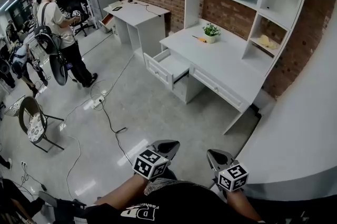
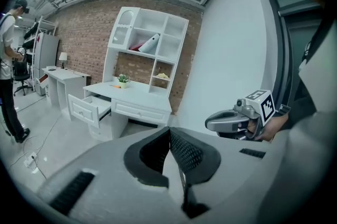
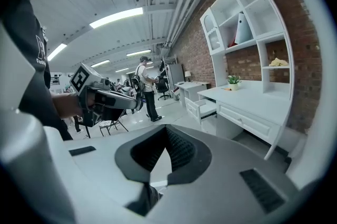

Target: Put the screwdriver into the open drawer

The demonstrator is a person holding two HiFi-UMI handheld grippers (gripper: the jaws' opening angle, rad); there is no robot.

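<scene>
Both claws are shut and hold nothing. In the left gripper view the left claw (image 2: 169,132) shows its ribbed pads meeting at the tips with nothing between them, and the right gripper view shows the same for the right claw (image 3: 166,132). They sit side by side low in the head view, close to the person's body and angled a little downward.

The screwdriver (image 1: 199,39) lies on the white counter (image 1: 231,68), toward its back edge and near the left end, just beside the small potted plant (image 1: 211,32). It is straight ahead of both claws and well apart from them, with open floor between. Its long axis seems to run roughly along the counter's back edge (it is too small here to tell handle from tip).

The open drawer (image 1: 169,67) is pulled out below the front edge at that same left end, so it is nearer the claws than the tool is.

Neither claw looks clearly closer to the screwdriver. The task is judged not yet begun: the coming move is an approach across the floor, and one claw has to open before it can reach over the drawer.
</scene>
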